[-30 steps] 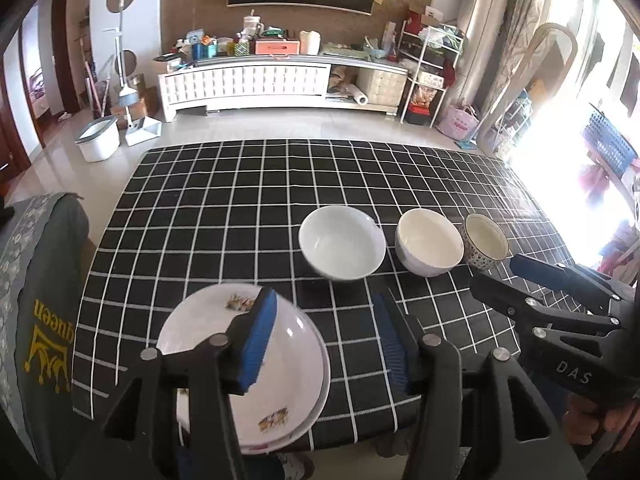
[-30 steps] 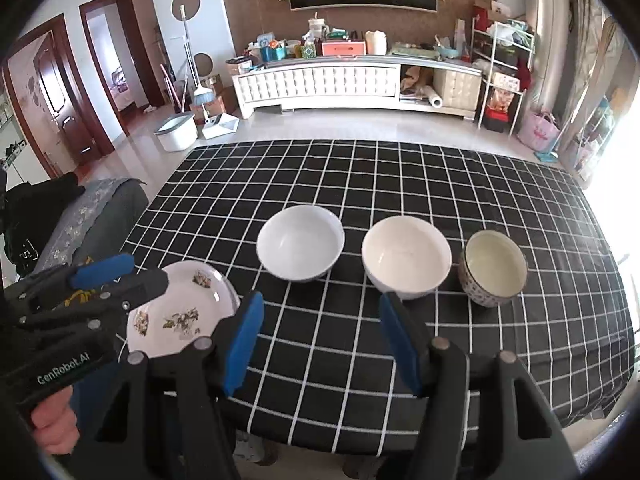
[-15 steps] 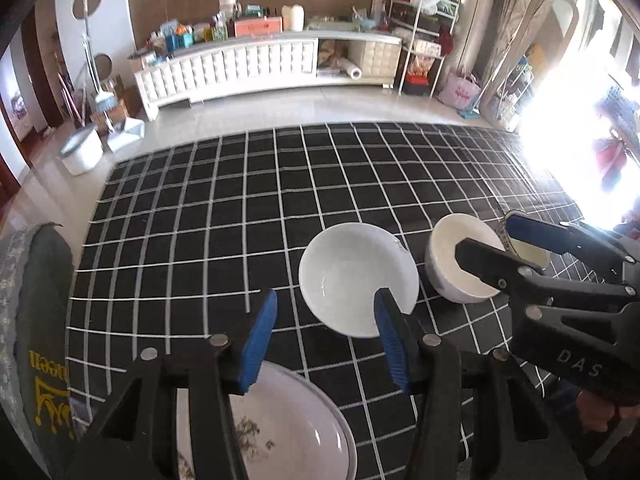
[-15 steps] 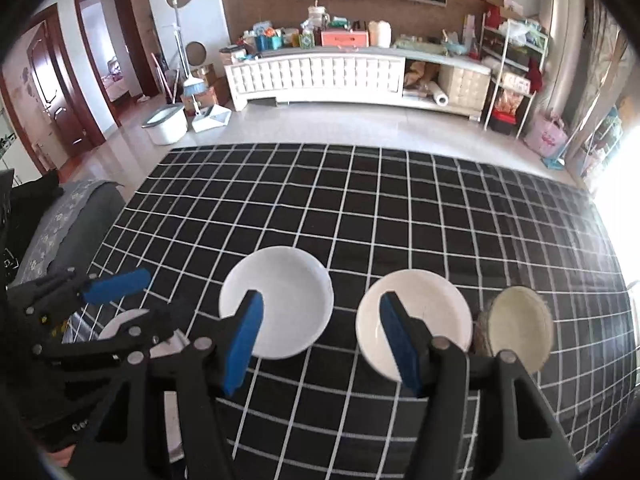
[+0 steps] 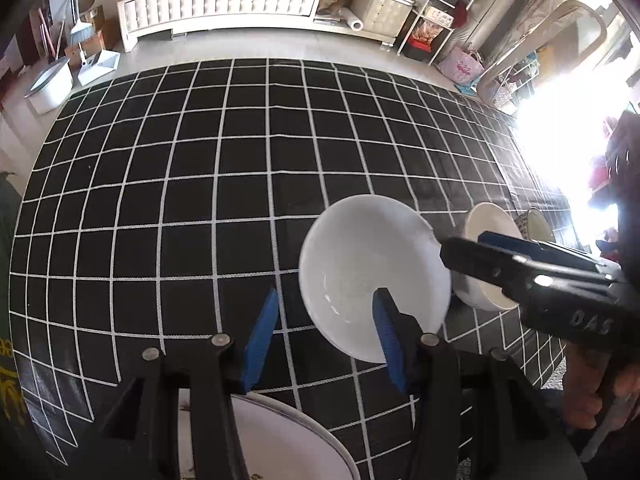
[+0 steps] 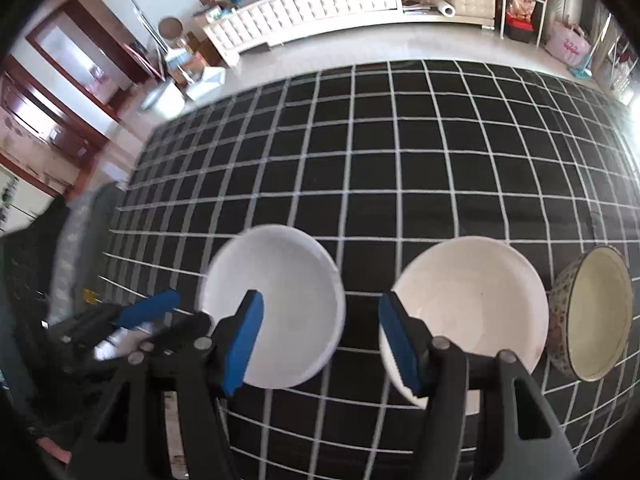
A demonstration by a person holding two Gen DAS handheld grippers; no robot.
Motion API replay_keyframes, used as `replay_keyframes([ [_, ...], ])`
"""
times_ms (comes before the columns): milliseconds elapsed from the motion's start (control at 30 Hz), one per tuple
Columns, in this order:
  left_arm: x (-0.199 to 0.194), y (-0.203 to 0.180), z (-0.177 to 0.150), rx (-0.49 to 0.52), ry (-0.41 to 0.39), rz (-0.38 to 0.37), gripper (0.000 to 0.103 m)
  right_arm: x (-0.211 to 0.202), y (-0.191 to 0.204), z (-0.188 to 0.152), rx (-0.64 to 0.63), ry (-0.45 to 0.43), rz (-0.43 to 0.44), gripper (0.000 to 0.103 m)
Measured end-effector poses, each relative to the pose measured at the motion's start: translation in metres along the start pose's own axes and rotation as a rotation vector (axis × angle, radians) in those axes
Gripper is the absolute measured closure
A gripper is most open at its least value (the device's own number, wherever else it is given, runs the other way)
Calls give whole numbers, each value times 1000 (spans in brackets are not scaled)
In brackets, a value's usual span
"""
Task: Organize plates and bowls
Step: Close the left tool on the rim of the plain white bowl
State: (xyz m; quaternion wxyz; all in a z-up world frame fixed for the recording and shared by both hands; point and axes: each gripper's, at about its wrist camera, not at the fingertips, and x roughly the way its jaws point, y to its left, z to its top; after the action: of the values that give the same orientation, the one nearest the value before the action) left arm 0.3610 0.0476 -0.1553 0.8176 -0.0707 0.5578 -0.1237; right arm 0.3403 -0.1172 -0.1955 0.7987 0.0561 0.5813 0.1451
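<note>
Three bowls stand in a row near the front of the black checked table (image 5: 200,160): a white bowl (image 5: 372,276) (image 6: 280,304), a cream bowl (image 5: 488,232) (image 6: 472,300) and a patterned bowl (image 6: 592,312) at the right. A flowered plate (image 5: 280,440) lies at the front left edge. My left gripper (image 5: 324,340) is open, its right finger over the white bowl's near rim. My right gripper (image 6: 324,344) is open and empty, over the gap between the white and cream bowls. It also shows in the left wrist view (image 5: 460,252), beside the white bowl.
A grey chair back (image 5: 8,320) stands at the table's left side. Beyond the table are a white cabinet (image 5: 224,4), a bucket (image 5: 48,84) and shelves (image 5: 436,12) on the floor.
Both grippers have moved forward and down toward the bowls. The plate has slid to the bottom of the left wrist view. Both stay open.
</note>
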Motion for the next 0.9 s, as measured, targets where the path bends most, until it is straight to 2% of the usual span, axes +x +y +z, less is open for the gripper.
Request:
replay_keyframes([
  [67, 0, 0, 1, 2, -5, -7, 57, 1, -1, -1, 6, 7, 0, 41],
  [200, 4, 1, 2, -1, 1, -25, 64, -5, -4, 2, 1, -20, -5, 46],
  [267, 10, 0, 5, 2, 3, -13, 65, -5, -6, 2, -1, -13, 12, 48],
  [367, 18, 2, 5, 2, 10, 2, 67, 2, -6, 5, -24, -1, -12, 52],
  [433, 24, 2, 7, -1, 14, 12, 69, 7, -7, 5, -24, 18, -5, 55],
  [567, 31, 8, 6, -13, 26, 22, 81, 9, -11, 3, -19, 25, -7, 66],
  [733, 36, 18, 6, -29, 43, 23, 91, 6, -18, 0, -9, 27, 2, 77],
  [800, 38, 20, 7, -41, 48, 15, 92, 7, -20, -1, -19, 25, -20, 83],
  [900, 36, 19, 5, -37, 44, 20, 93, 6, -22, -4, -18, 30, -17, 86],
])
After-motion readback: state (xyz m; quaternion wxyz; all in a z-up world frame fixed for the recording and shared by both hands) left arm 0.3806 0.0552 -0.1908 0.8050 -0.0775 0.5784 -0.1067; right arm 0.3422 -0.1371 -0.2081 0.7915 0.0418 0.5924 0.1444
